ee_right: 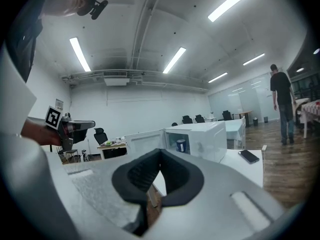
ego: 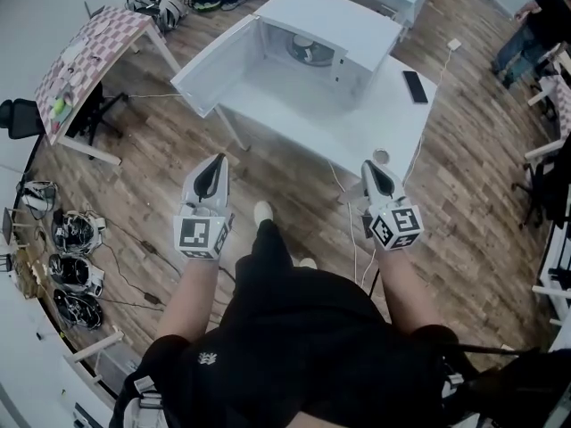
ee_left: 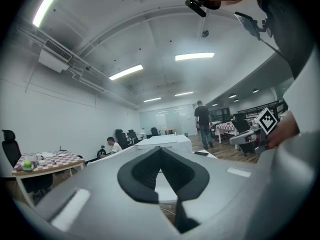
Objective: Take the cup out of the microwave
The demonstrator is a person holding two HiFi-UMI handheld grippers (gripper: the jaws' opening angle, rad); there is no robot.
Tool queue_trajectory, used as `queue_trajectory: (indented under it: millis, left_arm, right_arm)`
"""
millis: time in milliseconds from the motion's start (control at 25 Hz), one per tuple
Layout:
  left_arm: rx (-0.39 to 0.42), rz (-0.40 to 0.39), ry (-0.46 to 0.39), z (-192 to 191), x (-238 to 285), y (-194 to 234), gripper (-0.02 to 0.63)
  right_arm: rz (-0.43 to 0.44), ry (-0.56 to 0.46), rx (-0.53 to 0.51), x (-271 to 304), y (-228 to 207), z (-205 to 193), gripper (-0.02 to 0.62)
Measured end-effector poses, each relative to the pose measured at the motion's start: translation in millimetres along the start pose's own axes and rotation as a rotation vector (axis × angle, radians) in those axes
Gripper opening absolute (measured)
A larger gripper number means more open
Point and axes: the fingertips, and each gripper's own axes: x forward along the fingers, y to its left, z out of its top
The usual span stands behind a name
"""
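Approach: cup (ee_right: 180,145) stood inside open-doored microwave (ego: 343,20); with left gripper (ego: 215,168) and right gripper (ego: 372,171) both clenched empty short of it, I judged jaws must open before entering.

The microwave (ego: 330,34) and its table (ego: 393,132) look smooth, white and slightly glossy. The floor (ego: 152,194) is wood planks; at ten o'clock lies a checkered cloth (ego: 89,52).

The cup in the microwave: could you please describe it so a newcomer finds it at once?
On the white table stands a white microwave with its door open. The cup sits inside the cavity, dark blue and alone there, unlike the black phone outside on the table.
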Motion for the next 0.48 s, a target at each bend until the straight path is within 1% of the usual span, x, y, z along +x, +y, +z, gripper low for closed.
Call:
queue_trajectory:
  millis: [240,480]
  left_arm:
    - [-0.001,-0.06,-0.016,-1.6,67.7,43.5,0.006]
    - [-0.009,-0.107,-0.047,10.1,128.3,95.4,0.006]
  right_arm:
    - [-0.062,0.021,0.011,63.1,-14.0,4.5,0.0]
    - [-0.112,0.026,-0.015,128.0,-14.3,27.0,0.0]
